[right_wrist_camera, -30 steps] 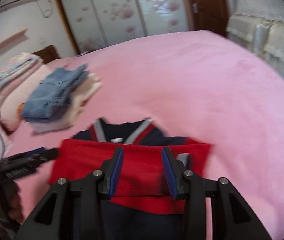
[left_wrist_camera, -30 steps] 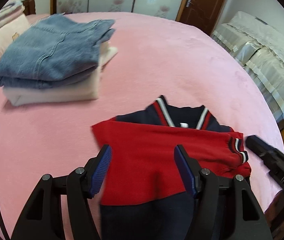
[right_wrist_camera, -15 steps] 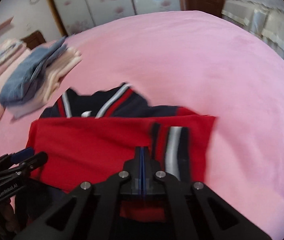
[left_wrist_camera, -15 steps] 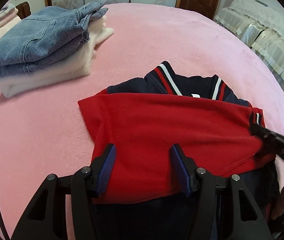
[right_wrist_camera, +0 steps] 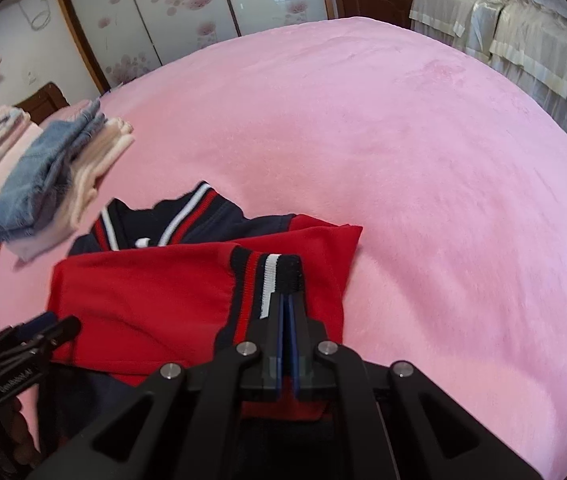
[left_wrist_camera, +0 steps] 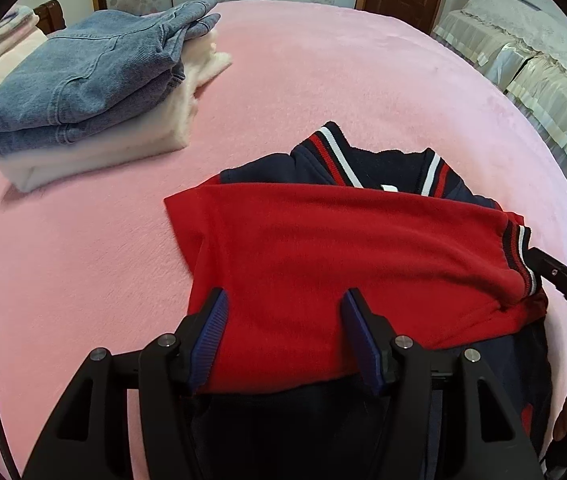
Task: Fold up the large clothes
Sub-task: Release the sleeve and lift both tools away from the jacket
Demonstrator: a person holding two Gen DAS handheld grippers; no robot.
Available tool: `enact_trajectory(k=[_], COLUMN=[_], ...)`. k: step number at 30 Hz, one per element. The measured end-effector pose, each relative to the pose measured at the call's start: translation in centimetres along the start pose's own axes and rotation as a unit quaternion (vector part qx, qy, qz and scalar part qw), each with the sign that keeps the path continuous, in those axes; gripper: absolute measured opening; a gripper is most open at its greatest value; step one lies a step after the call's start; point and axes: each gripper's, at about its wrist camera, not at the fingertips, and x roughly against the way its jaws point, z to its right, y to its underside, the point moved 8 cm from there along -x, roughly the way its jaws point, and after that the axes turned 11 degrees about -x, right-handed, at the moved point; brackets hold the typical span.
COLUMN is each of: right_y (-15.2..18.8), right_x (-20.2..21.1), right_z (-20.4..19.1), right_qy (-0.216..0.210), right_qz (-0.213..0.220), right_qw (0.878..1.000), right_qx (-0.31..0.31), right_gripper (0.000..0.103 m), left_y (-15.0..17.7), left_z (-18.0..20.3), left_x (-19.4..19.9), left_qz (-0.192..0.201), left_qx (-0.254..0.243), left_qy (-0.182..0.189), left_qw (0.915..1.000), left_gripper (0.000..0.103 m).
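A navy and red jacket [left_wrist_camera: 323, 248] lies on the pink bed, its striped collar pointing away, a red sleeve folded across the body. My left gripper [left_wrist_camera: 285, 316] is open, its blue pads just above the near edge of the red sleeve. My right gripper [right_wrist_camera: 286, 300] is shut on the sleeve's striped cuff [right_wrist_camera: 271, 276], over the jacket's right side. In the left wrist view the right gripper [left_wrist_camera: 563, 280] shows at the cuff [left_wrist_camera: 517, 256]. In the right wrist view the jacket [right_wrist_camera: 143, 284] fills the lower left, with the left gripper [right_wrist_camera: 31, 332] at its left edge.
A stack of folded clothes, blue jeans [left_wrist_camera: 83, 76] on a cream garment [left_wrist_camera: 123, 140], sits at the far left of the bed [left_wrist_camera: 363, 80]. The stack also shows in the right wrist view [right_wrist_camera: 55, 172]. Draped furniture [left_wrist_camera: 543, 60] stands to the right, wardrobe doors behind.
My right gripper has closed on the striped cuff of the red sleeve. Both grippers have moved forward and down toward the jacket. The left one stays open.
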Motion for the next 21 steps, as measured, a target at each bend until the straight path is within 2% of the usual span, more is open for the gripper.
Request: enact_trajectory(k=[3, 6, 8, 10, 21], right_y=[0.4, 0.9, 1.3, 1.7, 4.7], right_x=[1.9, 4.0, 5.9, 8.1, 18.3], right_z=[-0.7, -1.4, -1.9, -2.4, -5.0], right_qy=[-0.005, -0.014, -0.017, -0.021, -0.048], right_qz=[0.007, 0.009, 0.018, 0.033, 0.084], right_qw=[1.000, 1.000, 1.000, 0.999, 0.994], right_qx=[0.001, 0.003, 0.003, 0.005, 0.041], right_gripper=[0.003, 0.004, 0.012, 0.024, 0.025], left_y=[0.1, 0.2, 0.3, 0.4, 3.7], left_z=[0.1, 0.4, 0.7, 1.1, 2.6], left_x=[1.6, 4.3, 5.9, 8.0, 18.9], left_qz=[0.003, 0.014, 0.024, 0.033, 0.082], left_qx=[0.000, 0.003, 0.003, -0.002, -0.009], left_qy=[0.001, 0.003, 0.007, 0.007, 0.009], left_qw=[1.0000, 0.9999, 0.9997, 0.9994, 0.9965], left_gripper=[0.060, 0.070, 0.075, 0.076, 0.080])
